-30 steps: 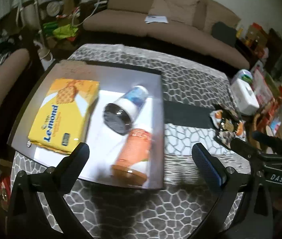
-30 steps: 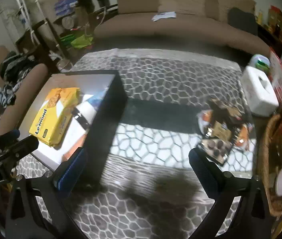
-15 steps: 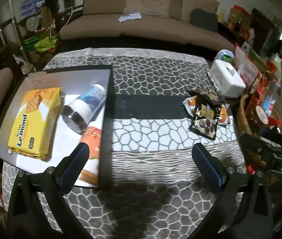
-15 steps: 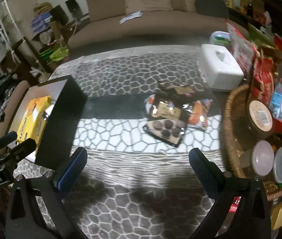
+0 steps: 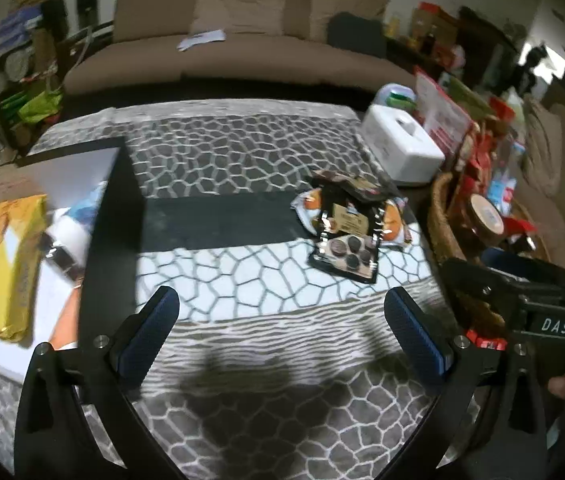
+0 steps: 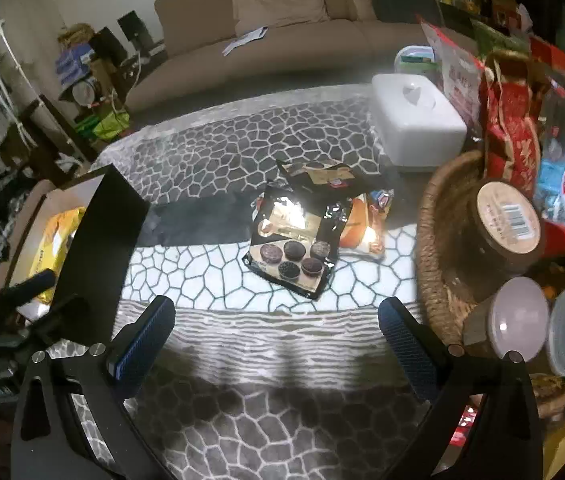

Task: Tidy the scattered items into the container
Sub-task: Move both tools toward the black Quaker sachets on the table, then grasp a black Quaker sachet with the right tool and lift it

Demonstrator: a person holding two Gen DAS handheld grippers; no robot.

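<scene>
Looking along my left tongs (image 5: 278, 322), I see both blue pads spread wide with nothing between them, hovering over the patterned cloth on the desk (image 5: 242, 272). My right tongs (image 6: 276, 328) are just as wide apart and empty. Ahead of both lies the black cookie packet (image 6: 296, 246), flat on the cloth, resting on top of an orange snack bag (image 6: 364, 220) whose edge pokes out to its right. A second dark packet (image 6: 318, 174) lies just behind them. The container (image 5: 110, 216), a black-walled box, sits at the left end of the desk, well apart from that pile. Inside it I can make out a yellow biscuit pack (image 5: 0, 268) and something orange (image 5: 66, 316); the rest is blurred. A white tissue box (image 6: 418, 124) stands behind the pile, and a wicker basket (image 6: 432, 216) full of goods stands to the right.
</scene>
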